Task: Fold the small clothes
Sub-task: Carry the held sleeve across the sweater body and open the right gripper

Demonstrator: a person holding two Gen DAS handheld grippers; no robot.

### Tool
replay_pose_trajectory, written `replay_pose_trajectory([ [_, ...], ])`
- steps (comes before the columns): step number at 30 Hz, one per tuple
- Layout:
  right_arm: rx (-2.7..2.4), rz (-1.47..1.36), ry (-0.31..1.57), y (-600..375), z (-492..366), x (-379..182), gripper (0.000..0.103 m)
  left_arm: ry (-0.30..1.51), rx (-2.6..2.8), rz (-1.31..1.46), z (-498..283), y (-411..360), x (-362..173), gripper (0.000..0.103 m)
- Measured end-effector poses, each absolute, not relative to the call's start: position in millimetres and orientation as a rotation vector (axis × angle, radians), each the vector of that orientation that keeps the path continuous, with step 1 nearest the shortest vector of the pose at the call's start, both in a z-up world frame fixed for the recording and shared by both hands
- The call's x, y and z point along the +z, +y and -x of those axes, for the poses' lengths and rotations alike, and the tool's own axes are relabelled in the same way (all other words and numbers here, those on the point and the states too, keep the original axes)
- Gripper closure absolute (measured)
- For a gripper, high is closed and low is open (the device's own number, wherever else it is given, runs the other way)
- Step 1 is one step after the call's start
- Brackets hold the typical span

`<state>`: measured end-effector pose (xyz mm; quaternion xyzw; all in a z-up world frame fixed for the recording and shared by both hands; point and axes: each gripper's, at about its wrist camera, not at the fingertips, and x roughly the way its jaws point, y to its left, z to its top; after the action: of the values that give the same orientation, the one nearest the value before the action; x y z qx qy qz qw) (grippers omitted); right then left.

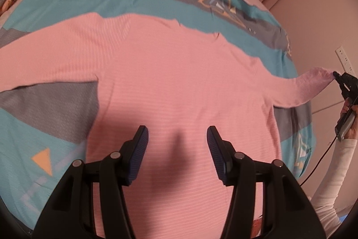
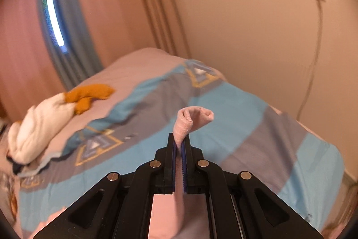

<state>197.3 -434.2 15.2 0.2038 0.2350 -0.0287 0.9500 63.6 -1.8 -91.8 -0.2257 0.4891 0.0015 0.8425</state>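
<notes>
- Two tools at work over a bed (image 1: 56, 3) with a blue and grey patterned cover.
- Pink knit sweater (image 1: 179, 86) spread flat on the bed, directly under and ahead of the left tool (image 1: 177, 145); collar at the far end, hem nearest.
- Left tool hovering over the lower body of the sweater, fingers spread wide, gripping nothing.
- Right tool (image 2: 179, 145) pressed together on the cuff (image 2: 194, 119) of the right sleeve (image 1: 302, 89), cuff end curling out past the fingertips.
- Sleeve drawn out sideways, off past the bed's right edge, well apart from the left tool; long axis running from shoulder out to the right tool.
- Likely next: sleeve carried inward across the body, toward the left tool.
- Left sleeve (image 1: 44, 41) lying flat, out to the left tool's left.
- White and orange clothes (image 2: 56, 118) heaped at the far end of the bed.
</notes>
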Motion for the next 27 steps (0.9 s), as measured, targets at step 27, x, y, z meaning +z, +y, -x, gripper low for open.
replay_pose_trajectory([
  [27, 0.545, -0.145, 0.607, -205, -153, -1, 0.099, 0.913, 0.122, 0.509, -42, 38, -70, 0.048],
])
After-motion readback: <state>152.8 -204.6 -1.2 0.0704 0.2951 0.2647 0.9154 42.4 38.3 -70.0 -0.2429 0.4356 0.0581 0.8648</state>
